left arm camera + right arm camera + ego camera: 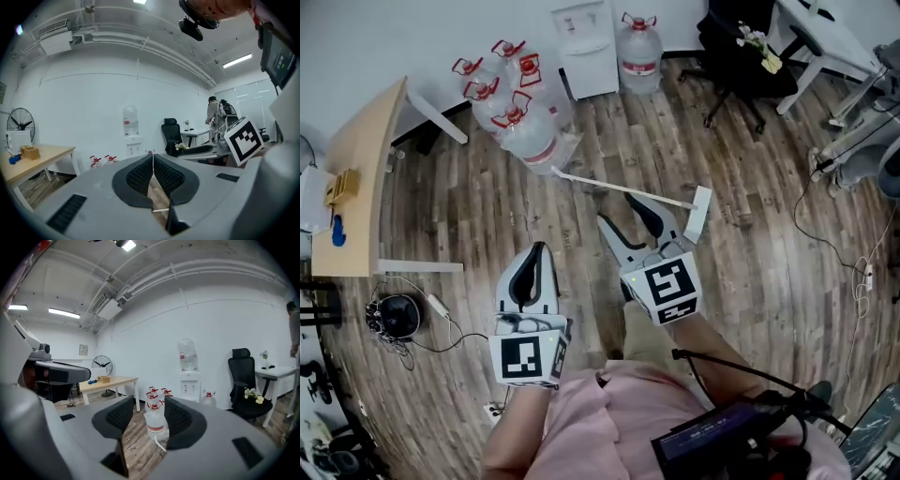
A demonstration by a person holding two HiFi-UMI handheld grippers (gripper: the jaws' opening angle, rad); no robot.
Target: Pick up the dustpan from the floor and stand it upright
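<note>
A white long-handled dustpan (697, 214) lies flat on the wooden floor, its thin handle (609, 186) running up-left toward the water bottles. My right gripper (619, 212) hovers open just on the near side of the handle, with nothing between its jaws. In the right gripper view the jaws (147, 417) stand apart and the handle's end (160, 445) shows low between them. My left gripper (534, 259) is held further left and nearer to me, shut and empty. In the left gripper view its jaws (153, 165) meet along a thin line.
Several large water bottles (521, 114) cluster beyond the handle's far end, next to a water dispenser (585, 45). A wooden desk (358, 180) stands at the left, a fan (397, 315) and cables lie below it. A black office chair (735, 58) is at the back right.
</note>
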